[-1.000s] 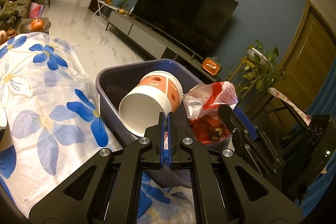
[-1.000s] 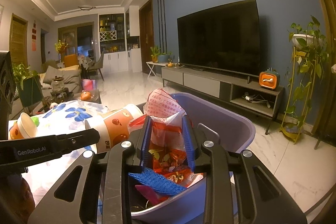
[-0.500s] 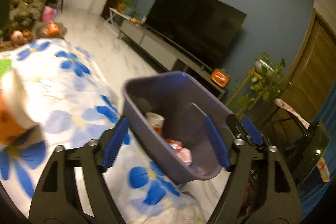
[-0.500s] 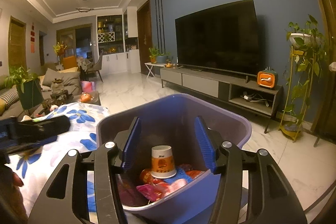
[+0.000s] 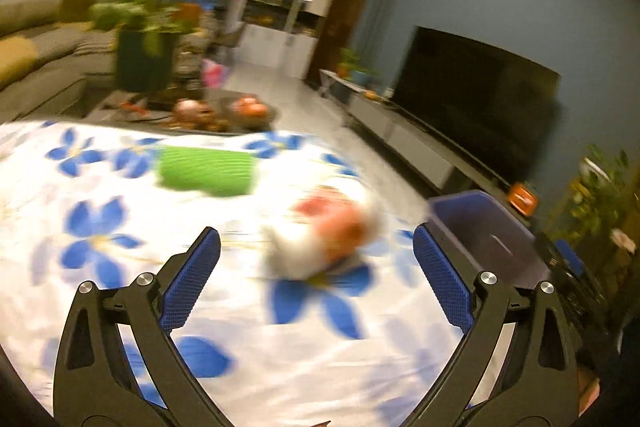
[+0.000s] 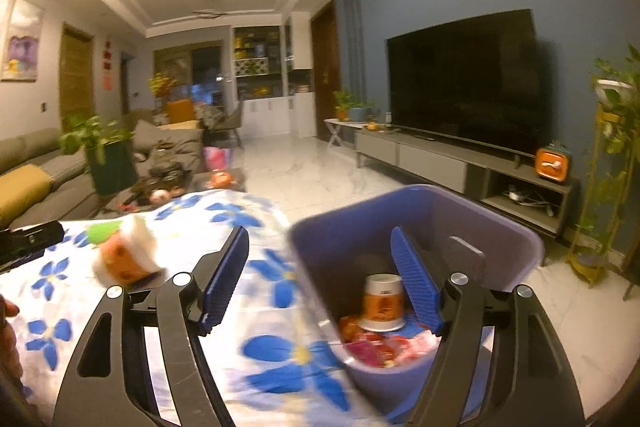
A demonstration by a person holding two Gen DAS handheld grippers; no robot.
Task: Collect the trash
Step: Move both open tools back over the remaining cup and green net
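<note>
A purple bin stands at the table's right edge, holding an upturned paper cup and red snack wrappers. The bin also shows at the right of the left wrist view. An orange-and-white paper cup lies on its side on the flowered tablecloth, blurred, with a green item behind it. That cup lies far left in the right wrist view. My left gripper is open just short of the cup. My right gripper is open over the bin's near-left rim, holding nothing.
A low coffee table with fruit and a potted plant sits beyond the tablecloth. A sofa lies to the left. A TV on a long cabinet lines the blue wall, with a plant stand at right.
Both grippers opened and let the big cup and the snack bag go into the bin. The left gripper has since swung left over the tablecloth toward the lying cup; the right has pulled back.
</note>
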